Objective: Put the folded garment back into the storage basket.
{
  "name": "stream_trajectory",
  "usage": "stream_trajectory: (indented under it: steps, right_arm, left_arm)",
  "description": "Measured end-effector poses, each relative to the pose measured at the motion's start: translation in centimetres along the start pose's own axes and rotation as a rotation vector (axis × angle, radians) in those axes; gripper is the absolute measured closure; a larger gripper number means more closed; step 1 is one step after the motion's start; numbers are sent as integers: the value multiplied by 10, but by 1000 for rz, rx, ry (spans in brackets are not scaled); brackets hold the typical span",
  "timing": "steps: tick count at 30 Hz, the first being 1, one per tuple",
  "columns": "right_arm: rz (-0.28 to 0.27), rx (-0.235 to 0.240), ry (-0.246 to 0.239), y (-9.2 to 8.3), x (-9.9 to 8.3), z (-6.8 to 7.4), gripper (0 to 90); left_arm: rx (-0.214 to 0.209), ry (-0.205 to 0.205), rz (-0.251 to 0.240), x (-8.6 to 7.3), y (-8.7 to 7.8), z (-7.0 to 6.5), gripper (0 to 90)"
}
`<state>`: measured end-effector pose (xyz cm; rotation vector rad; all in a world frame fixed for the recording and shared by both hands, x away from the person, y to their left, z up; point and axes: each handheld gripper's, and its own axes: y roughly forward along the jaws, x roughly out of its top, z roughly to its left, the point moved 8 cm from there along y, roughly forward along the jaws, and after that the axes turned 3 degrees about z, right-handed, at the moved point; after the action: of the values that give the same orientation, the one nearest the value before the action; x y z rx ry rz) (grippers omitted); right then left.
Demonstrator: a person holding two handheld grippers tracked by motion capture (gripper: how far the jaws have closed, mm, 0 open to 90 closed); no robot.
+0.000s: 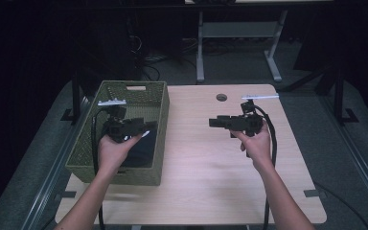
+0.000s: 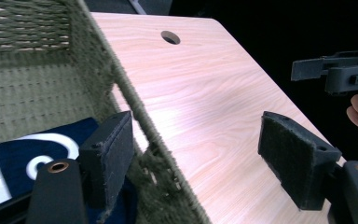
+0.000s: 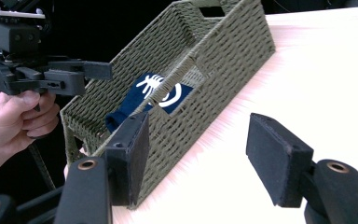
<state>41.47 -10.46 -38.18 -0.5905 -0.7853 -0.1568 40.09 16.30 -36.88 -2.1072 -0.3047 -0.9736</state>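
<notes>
Both claws stood open and empty, left gripper over the basket where the navy cloth lay, right gripper above the table; I judged withdrawing clear of the rim wisest.

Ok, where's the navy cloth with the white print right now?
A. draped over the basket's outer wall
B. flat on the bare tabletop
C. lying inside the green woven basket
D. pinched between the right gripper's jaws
C: the navy cloth lies on the floor inside the woven basket, and both the left gripper and the right gripper have open jaws with nothing between them.
</notes>
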Motion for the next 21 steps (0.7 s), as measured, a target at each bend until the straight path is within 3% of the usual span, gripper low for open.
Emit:
stream_trajectory:
  steps: [21]
  right_arm:
    - [-41, -57, 45, -55, -26, -31, 379]
  left_arm:
    - [-67, 54, 17, -7, 40, -51, 264]
